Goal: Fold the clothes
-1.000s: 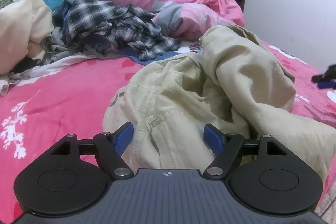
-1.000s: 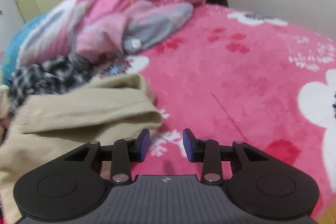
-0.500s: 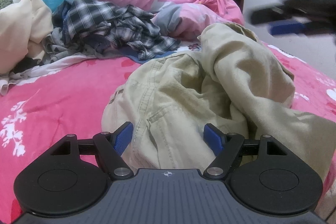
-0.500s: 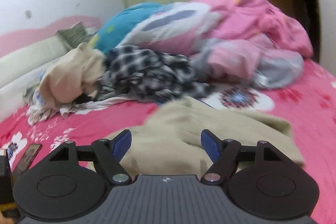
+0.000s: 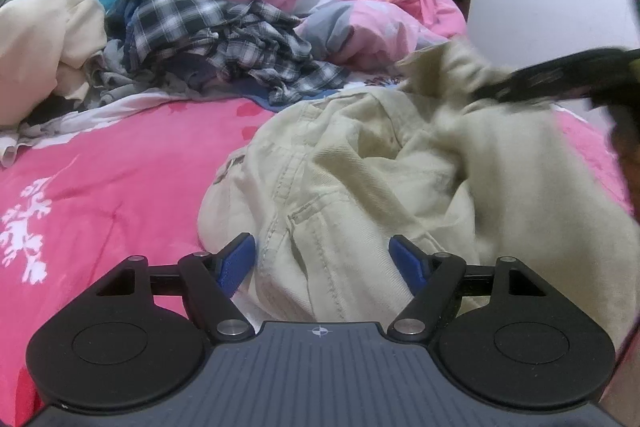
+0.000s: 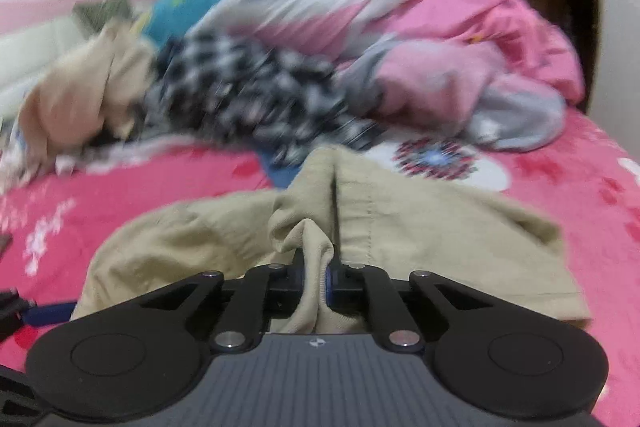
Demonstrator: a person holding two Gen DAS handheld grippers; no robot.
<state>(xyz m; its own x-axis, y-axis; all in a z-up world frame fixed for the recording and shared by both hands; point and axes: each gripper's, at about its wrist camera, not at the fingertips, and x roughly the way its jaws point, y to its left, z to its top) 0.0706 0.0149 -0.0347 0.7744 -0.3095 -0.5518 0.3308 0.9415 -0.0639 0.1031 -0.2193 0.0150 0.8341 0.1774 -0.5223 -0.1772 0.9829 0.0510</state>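
khaki trousers (image 6: 400, 211) in right gripper (image 6: 316, 281)

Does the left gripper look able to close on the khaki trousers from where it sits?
Probably yes. The left gripper has its jaws open with the khaki trousers bunched directly between them and nothing in the way; the right gripper already pinches another fold.

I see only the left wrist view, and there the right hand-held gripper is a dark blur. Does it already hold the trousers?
Observer: Yes. In the right wrist view the right hand-held gripper is shut on a bunched fold of the trousers; its jaws have just been closing.
Operator: Is the sheet pinched too?
Observer: No. Only beige cloth shows between the pads; the pink sheet lies flat around the trousers.
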